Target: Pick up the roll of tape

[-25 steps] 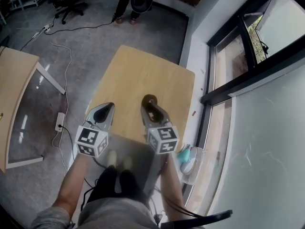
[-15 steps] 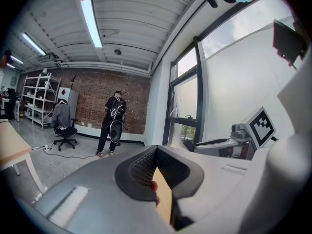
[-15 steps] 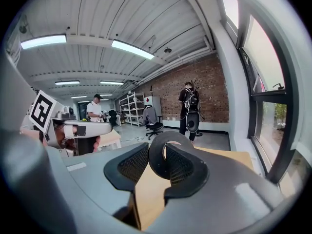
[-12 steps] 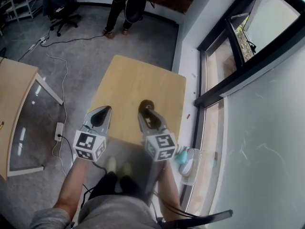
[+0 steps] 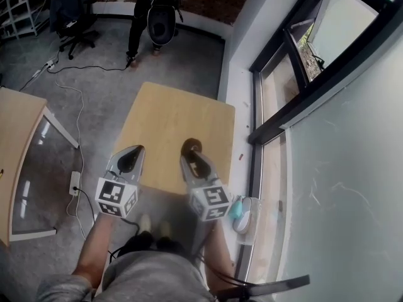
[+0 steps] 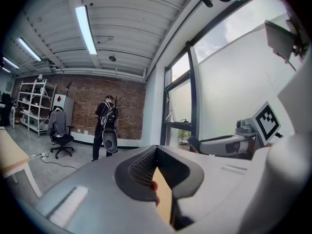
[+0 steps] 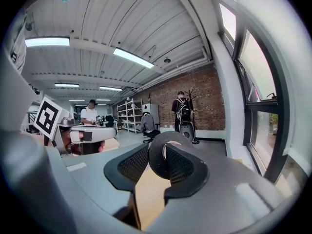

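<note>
Above the table's [image 5: 169,115] near edge | right gripper [image 5: 192,160] clamped on roll of tape [image 5: 191,146], clear of the tabletop | left gripper [image 5: 132,153] beside it, jaws together | window frame [image 5: 267,121] close right, floor [image 5: 94,106] open left.

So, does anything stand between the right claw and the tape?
Nothing visible does. The tape is already gripped in the right claw, with the pads pressing on it, and is held above the table.

Left tongs [image 6: 156,150] pinched shut, right tongs [image 7: 159,155] clamped on tape roll [image 7: 154,164].
</note>
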`<move>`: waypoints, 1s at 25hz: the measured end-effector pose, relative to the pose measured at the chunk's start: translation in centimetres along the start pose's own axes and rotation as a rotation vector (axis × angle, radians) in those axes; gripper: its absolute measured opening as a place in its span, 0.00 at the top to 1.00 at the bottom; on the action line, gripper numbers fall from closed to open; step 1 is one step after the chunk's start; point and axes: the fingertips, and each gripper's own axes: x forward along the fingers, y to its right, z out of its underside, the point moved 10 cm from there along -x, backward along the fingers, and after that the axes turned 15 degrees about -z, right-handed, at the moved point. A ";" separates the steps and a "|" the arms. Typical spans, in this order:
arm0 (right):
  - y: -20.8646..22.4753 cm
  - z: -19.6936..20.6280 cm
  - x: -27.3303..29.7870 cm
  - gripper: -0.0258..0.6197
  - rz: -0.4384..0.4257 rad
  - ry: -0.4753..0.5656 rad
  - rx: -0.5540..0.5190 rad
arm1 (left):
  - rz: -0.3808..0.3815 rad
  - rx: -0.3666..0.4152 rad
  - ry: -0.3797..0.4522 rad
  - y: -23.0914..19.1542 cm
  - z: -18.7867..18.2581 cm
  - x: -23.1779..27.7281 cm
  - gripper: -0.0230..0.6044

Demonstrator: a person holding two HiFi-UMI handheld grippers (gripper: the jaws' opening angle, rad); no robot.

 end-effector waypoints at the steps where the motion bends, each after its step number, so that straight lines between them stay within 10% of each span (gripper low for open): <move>1: -0.1 0.0 -0.3 0.77 0.005 0.003 0.002 | 0.004 -0.001 0.004 0.1 -0.1 -0.1 0.97; 25: -1.9 -1.4 -2.7 0.77 0.045 0.121 0.014 | 0.050 0.015 0.049 0.1 -2.0 -1.1 0.97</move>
